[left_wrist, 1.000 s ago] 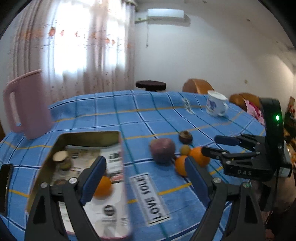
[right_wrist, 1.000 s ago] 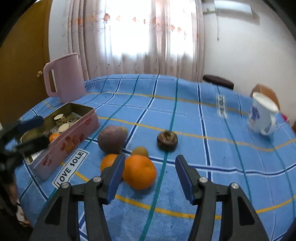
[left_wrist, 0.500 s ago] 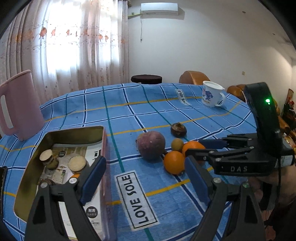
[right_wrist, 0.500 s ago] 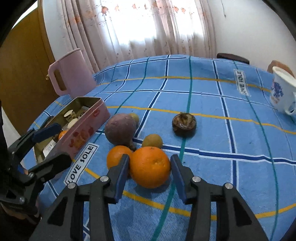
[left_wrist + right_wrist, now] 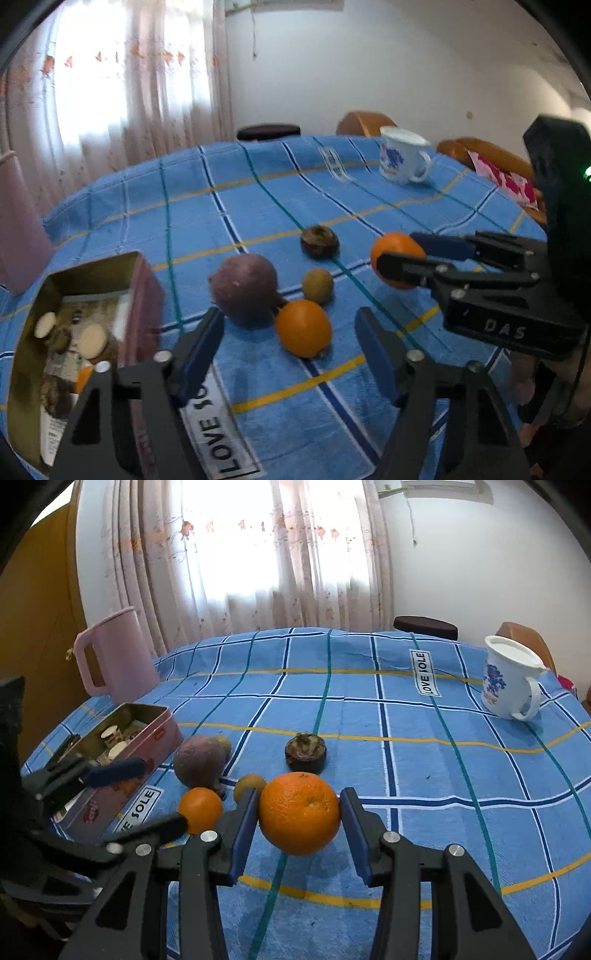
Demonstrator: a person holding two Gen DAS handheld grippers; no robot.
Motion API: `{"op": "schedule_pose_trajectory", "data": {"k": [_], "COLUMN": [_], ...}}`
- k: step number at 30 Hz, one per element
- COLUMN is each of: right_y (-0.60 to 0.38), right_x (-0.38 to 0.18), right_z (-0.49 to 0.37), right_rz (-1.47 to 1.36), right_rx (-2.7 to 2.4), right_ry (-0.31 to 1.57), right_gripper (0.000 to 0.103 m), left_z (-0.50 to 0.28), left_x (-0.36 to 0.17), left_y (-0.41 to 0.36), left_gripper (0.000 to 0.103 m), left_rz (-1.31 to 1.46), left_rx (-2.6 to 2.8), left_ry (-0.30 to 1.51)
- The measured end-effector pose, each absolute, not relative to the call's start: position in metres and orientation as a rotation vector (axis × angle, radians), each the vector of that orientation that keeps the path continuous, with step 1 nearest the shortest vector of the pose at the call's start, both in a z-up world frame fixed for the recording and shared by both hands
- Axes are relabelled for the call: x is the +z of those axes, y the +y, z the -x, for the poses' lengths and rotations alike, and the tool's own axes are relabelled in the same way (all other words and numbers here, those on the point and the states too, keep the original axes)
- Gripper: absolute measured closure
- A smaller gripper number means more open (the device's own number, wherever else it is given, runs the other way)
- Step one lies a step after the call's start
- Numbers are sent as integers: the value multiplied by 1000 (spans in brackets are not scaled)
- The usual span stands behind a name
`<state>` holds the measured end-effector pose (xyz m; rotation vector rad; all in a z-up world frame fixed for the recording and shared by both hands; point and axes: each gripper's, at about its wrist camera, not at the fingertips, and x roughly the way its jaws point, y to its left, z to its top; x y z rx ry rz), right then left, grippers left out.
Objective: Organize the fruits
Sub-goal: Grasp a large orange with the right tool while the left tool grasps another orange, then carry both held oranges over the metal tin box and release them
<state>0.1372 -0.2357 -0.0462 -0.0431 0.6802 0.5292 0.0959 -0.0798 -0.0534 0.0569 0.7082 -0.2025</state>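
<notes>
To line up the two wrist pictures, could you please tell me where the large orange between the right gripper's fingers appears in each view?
Left wrist view: the large orange sits right of centre, partly hidden by the right gripper closed around it.
Right wrist view: the same orange sits low in the centre, between the fingers.
Shared landmark: the dark round fruit lies just beyond it in both views.

2 low wrist cams, converging on shared fruits (image 5: 303,328), tablecloth (image 5: 406,716).

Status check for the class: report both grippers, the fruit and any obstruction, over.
Right hand-held gripper shut on big orange, lifted. Left hand-held gripper open, empty, nearing small orange. Tin open at left. Path clear.
</notes>
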Motion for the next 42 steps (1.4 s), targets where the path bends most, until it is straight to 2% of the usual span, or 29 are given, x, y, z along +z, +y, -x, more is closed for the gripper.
{"op": "schedule_pose_trajectory", "data": {"k": [2,4,6,8,9,22,42], "right_y": [-237,-235,-233,-232,-231,-235,-238], "right_x": [-46,-46,-46,-46,-46,-35,-24], "right_z": [-137,-137,-137,-137,-137,-119,-99], "right_rz": [37,43,53,59,62,59,67], "right_rx": [530,530,531,532,531,558,591], "right_ry": [679,680,683,682,681,572,448], "right_gripper": [56,56,56,56,56,56,56], "left_z": [-104,-111,-116,-121,-121,-95,-67], "left_x": [-60,-64,-69,-73,-74,-49,-32], "left_y": [-85,-86,-86,-85,-82,-57,-62], "left_gripper": [49,54,55,63,64,65,65], "left_rz": [-60,-42,-35,-15,2,105,31], "left_rx": [-221,-238,-249,-267,-272,-221,-153], "left_ry": [758,789,820,854,859,655,474]}}
